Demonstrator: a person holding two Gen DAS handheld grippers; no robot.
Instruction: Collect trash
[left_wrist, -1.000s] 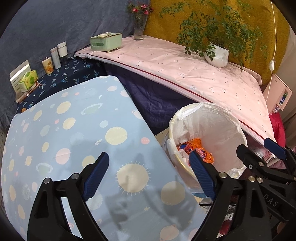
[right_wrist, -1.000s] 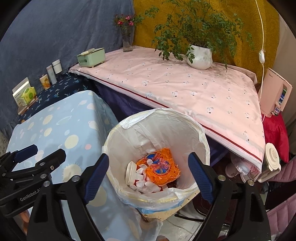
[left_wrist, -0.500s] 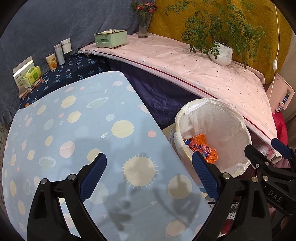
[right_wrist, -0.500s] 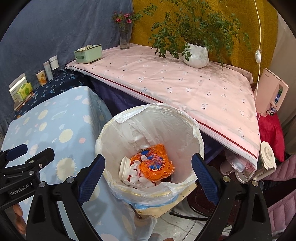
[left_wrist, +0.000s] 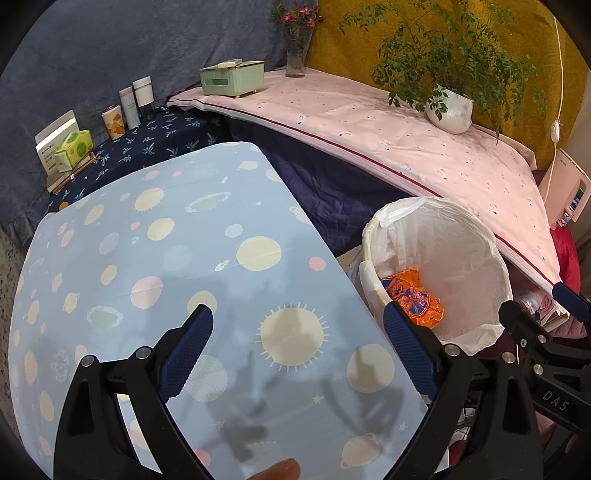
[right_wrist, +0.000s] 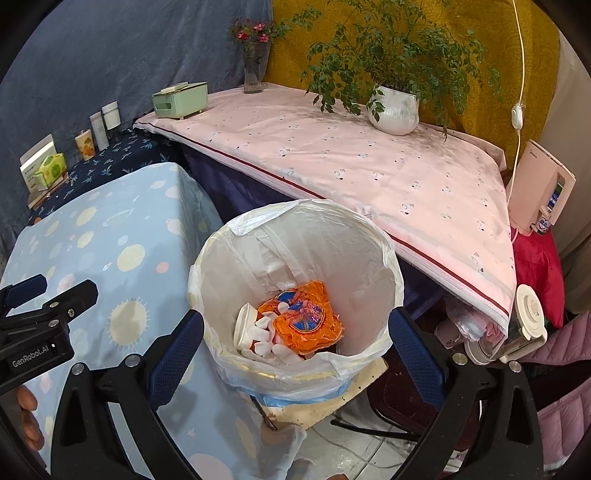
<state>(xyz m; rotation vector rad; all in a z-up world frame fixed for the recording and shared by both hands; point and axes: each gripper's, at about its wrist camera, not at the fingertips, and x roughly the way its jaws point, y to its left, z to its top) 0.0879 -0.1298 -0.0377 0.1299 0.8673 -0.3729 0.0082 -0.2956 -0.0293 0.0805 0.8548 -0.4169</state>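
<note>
In the left wrist view the white-lined round trash bin hides most of its contents behind its near rim; only part of the orange crinkled wrapper shows. The print on the small green carton is too small to read, and a fingertip is cut by the bottom edge

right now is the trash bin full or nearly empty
Nearly empty: the trash bin holds only an orange wrapper and white scraps at its bottom.
</note>
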